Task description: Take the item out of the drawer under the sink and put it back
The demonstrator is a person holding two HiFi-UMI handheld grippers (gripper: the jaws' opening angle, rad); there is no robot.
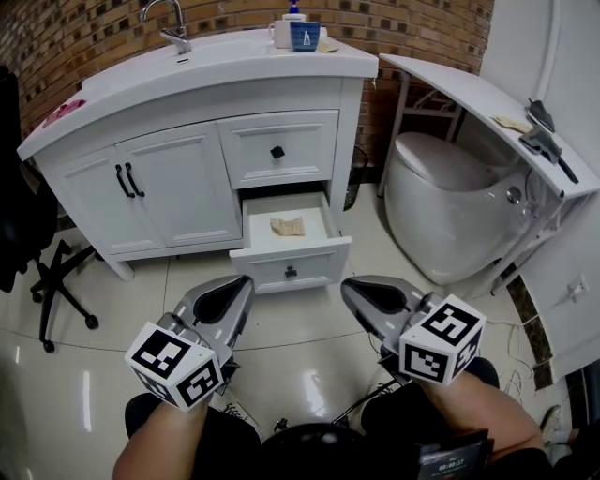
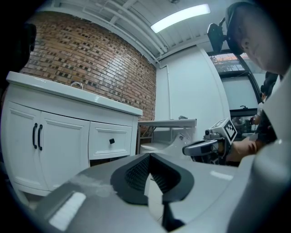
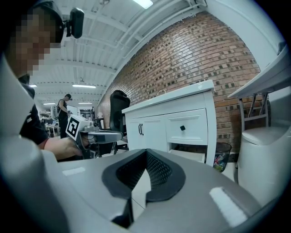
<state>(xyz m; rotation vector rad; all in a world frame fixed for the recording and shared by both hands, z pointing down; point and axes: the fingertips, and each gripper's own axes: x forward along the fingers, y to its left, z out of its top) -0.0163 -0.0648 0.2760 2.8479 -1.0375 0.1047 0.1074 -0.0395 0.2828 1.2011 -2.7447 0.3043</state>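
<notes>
The white vanity's lower drawer (image 1: 292,272) stands pulled open under the sink. A crumpled tan item (image 1: 288,226) lies on the drawer's floor. My left gripper (image 1: 242,284) hangs just short of the drawer front, to its left, jaws shut and empty. On the drawer's right, my right gripper (image 1: 352,286) is at the same distance, also shut and empty. The left gripper view looks over its closed jaws (image 2: 149,155) at the vanity, with the right gripper (image 2: 187,149) beside it. In the right gripper view, the closed jaws (image 3: 146,151) point towards the open drawer (image 3: 188,155).
A white toilet (image 1: 450,202) stands right of the vanity, under a white folding shelf (image 1: 487,103) that carries small tools. A black office chair (image 1: 37,253) sits at the left. A faucet (image 1: 169,23) and cups (image 1: 302,36) are on the countertop. A bin (image 1: 354,178) stands beside the vanity.
</notes>
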